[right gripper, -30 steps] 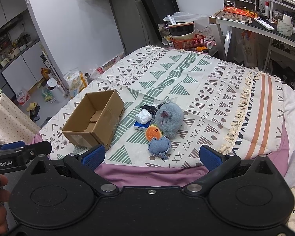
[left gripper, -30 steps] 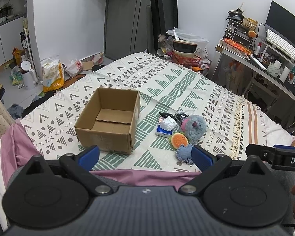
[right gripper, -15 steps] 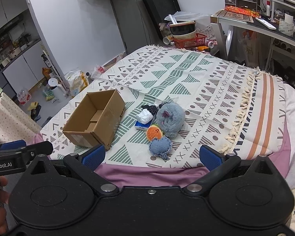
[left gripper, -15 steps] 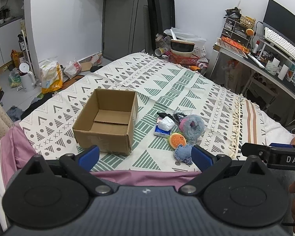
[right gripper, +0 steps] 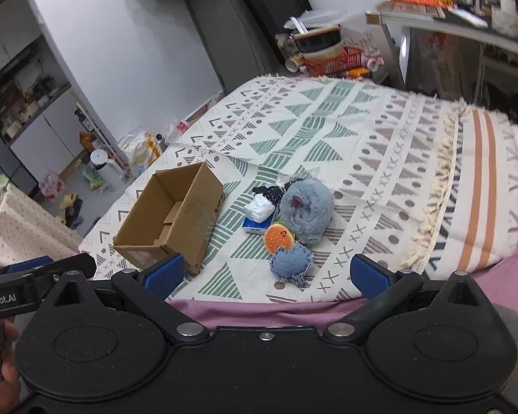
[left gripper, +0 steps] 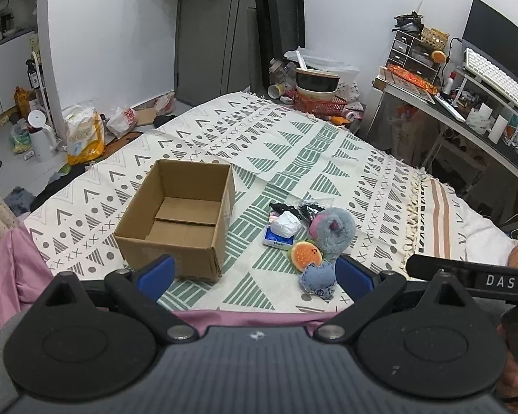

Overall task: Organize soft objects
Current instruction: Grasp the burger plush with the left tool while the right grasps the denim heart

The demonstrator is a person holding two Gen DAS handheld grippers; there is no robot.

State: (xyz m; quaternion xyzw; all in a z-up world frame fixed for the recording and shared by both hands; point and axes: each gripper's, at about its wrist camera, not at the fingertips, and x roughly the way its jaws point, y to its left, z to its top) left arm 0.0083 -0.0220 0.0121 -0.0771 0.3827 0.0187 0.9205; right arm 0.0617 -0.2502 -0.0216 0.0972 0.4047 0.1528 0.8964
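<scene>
Both your tongs, left (left gripper: 255, 272) and right (right gripper: 266, 272), hang spread and empty off the bed's (left gripper: 380, 179) near edge. The soft toys (right gripper: 305, 207) sit clustered near that edge, beside the empty box (left gripper: 176, 214). Bring one down on the nearest, the blue denim heart (right gripper: 290, 264), pinching its middle.

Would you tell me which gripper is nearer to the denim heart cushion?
Right. The right gripper frames the denim heart cushion between its open fingers; the left gripper centres nearer the cardboard box.
</scene>
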